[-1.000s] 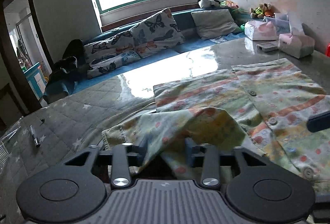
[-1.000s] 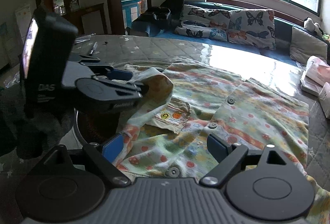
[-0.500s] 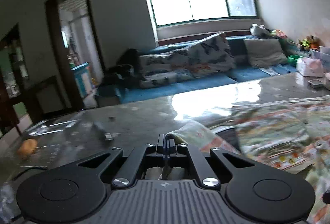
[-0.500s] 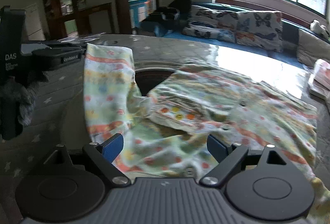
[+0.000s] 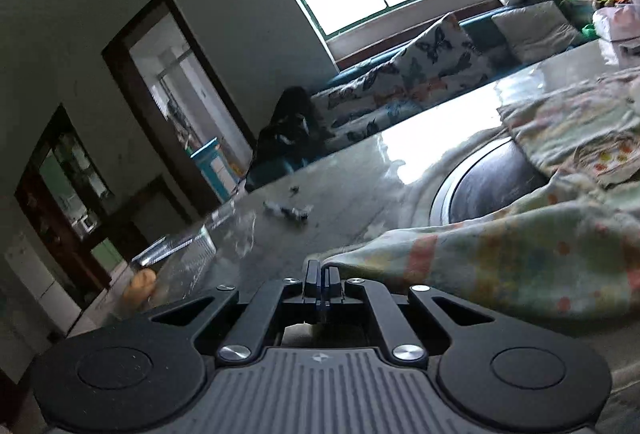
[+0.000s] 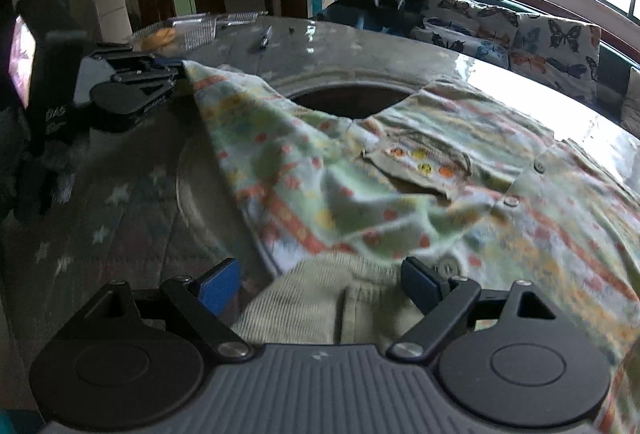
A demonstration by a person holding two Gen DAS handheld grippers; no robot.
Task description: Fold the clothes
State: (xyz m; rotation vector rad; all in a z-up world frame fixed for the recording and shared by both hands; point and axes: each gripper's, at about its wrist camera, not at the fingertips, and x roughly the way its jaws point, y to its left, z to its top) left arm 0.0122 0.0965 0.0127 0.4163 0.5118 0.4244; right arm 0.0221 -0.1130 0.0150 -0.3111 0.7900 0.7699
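Right gripper (image 6: pixel 320 284) is held open, blue pads (image 6: pixel 220 286) spread either side of a ribbed cream hem; nothing is pinched. Left gripper (image 5: pixel 322 280) is clamped on the corner of the patterned shirt (image 6: pixel 400 186), cloth pulled taut and lifted off the table (image 6: pixel 120 202). The rest of the shirt is spread flat further back, pocket and buttons up. Pen (image 6: pixel 264 38) and clear plastic tray (image 6: pixel 192 30) sit at the far edge; butterfly cushions (image 6: pixel 520 34) are seen beyond.

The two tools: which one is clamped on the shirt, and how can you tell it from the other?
The left tool: its jaws are shut on a corner of the shirt, pulling it out sideways. The right tool is open, its blue pads wide apart over the hem.
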